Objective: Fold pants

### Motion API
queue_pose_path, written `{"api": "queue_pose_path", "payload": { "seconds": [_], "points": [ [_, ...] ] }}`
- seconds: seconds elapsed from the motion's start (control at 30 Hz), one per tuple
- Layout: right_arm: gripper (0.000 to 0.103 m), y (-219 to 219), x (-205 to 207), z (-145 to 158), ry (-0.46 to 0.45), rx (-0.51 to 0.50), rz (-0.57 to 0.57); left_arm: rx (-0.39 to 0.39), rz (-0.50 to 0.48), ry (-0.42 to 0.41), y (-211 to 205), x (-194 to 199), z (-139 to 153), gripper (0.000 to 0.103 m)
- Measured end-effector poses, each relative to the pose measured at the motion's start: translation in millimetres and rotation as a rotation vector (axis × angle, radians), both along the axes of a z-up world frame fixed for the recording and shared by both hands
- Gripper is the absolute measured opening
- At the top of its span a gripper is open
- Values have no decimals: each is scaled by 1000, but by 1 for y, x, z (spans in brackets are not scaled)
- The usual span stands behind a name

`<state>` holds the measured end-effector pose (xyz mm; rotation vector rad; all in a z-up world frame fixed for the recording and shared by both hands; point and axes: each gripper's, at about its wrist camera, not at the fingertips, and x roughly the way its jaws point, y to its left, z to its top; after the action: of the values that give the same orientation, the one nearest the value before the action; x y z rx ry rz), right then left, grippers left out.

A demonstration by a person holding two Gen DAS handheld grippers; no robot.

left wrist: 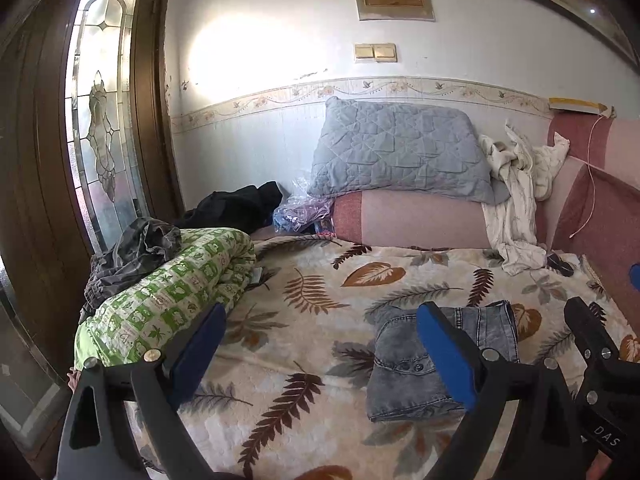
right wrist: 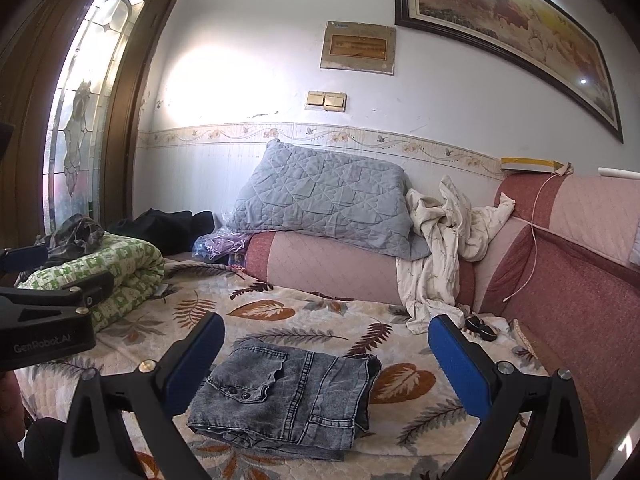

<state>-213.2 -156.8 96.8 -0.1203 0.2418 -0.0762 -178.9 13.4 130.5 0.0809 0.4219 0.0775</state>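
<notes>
The grey washed denim pants lie folded into a compact rectangle on the leaf-print bed cover. They also show in the left wrist view, partly behind my left gripper's right finger. My left gripper is open and empty, held above the bed to the left of the pants. My right gripper is open and empty, held above and just in front of the pants, its fingers on either side of them. The right gripper also shows at the right edge of the left wrist view.
A folded green-and-white quilt with dark clothes on it lies at the left. A grey pillow rests on a pink bolster at the back, beside a crumpled white garment. Sunglasses lie near the red-pink sofa back. A wooden door is at left.
</notes>
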Motion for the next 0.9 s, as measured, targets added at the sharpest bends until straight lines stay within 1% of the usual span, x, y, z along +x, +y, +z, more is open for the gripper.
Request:
{"api": "queue_pose_path", "payload": {
  "seconds": [0.13,0.27,0.43,0.53,0.7,0.77,0.83,0.9],
  "points": [
    [103,3,-10,3,-3,-1,3,-10,11,-22,4,-16,10,96],
    [103,5,-23,10,-15,0,11,-29,2,-24,5,-29,19,96],
    [103,4,-31,19,-32,10,14,-36,0,-28,0,-31,24,96],
    [103,2,-28,15,-23,12,6,-46,2,-9,-1,-26,17,96],
    [103,-6,-13,2,20,58,9,-5,1,35,-6,-13,2,96],
    [103,-6,-9,-4,42,76,18,-12,7,41,-6,-8,-1,96],
    [103,-7,-6,-9,54,62,11,-20,4,56,-7,-4,-3,96],
    [103,-10,-3,-9,58,60,2,-6,-6,65,-9,0,-5,96]
  ]
}}
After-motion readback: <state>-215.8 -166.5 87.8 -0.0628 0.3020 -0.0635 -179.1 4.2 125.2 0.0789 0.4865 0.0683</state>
